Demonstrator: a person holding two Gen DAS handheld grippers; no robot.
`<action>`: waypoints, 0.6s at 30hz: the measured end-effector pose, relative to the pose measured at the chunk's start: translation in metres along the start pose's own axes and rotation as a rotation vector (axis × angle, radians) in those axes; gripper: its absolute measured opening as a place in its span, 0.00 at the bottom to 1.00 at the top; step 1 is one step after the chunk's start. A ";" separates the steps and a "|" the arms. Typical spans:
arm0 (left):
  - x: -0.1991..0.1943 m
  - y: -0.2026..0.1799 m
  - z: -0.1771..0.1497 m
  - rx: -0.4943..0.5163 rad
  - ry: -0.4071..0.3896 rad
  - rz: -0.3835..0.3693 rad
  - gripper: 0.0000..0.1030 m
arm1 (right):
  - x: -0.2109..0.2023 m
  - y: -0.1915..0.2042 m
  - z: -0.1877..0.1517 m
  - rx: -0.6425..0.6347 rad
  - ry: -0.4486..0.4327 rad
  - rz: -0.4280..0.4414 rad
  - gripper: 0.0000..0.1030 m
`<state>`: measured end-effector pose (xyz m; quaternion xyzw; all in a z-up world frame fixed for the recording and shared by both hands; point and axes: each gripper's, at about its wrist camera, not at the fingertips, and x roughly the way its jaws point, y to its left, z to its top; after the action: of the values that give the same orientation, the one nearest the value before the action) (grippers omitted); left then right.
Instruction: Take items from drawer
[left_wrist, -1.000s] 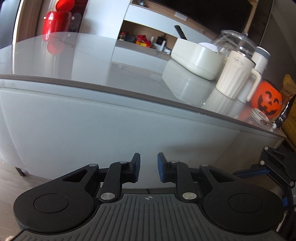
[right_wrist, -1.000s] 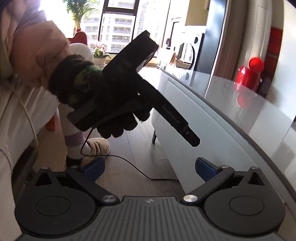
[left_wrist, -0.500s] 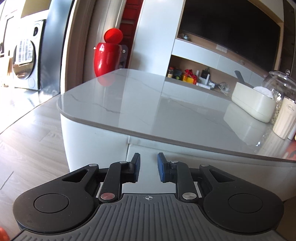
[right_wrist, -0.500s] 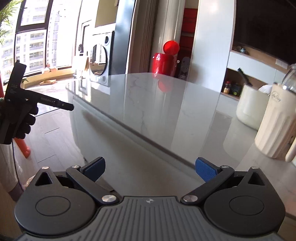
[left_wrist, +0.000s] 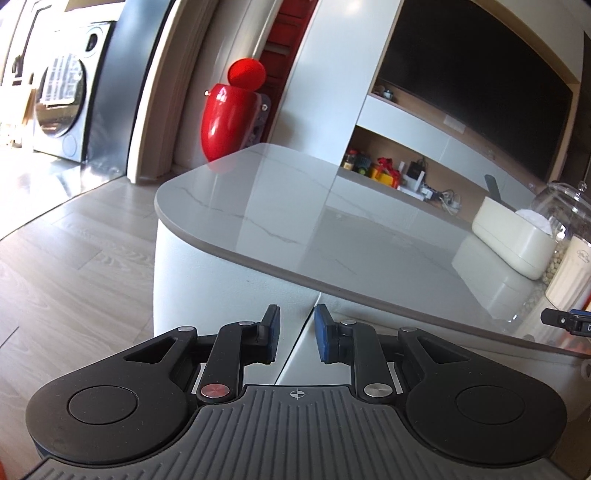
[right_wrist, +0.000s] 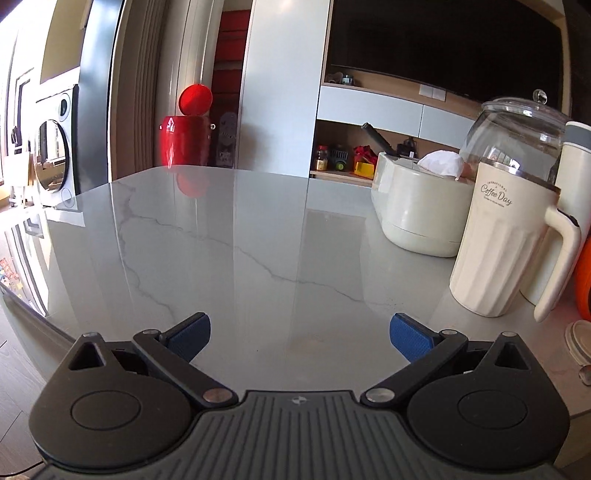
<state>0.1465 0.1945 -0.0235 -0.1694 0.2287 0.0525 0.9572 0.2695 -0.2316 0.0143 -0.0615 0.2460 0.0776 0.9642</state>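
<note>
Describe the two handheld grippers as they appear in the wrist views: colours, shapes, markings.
Both are matte black. The left gripper and right gripper each have two round flat housings with circular insets, angled linkage arms with silver pivot screws, and blue textured pads on the fingers. A ribbed dark grey plate with a small crosshair mark sits between the housings. One left pivot screw looks reddish. No sleeves show.

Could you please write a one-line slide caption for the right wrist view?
Open right gripper over a marble table, empty, with a cream mug standing at right.

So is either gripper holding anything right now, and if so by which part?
Nothing is held: the left gripper and the right gripper both have empty jaws.
</note>
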 end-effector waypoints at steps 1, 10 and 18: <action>0.001 0.000 -0.001 0.003 0.004 0.001 0.21 | 0.002 0.001 -0.001 0.006 0.012 0.000 1.00; 0.010 -0.009 -0.009 0.083 0.025 -0.008 0.21 | 0.008 -0.004 -0.007 0.146 0.070 0.000 1.00; 0.022 0.008 -0.004 0.035 0.101 -0.095 0.21 | -0.015 -0.001 -0.006 0.012 0.119 0.159 1.00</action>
<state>0.1628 0.2015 -0.0392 -0.1659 0.2692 -0.0057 0.9487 0.2540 -0.2355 0.0161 -0.0406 0.3072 0.1484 0.9391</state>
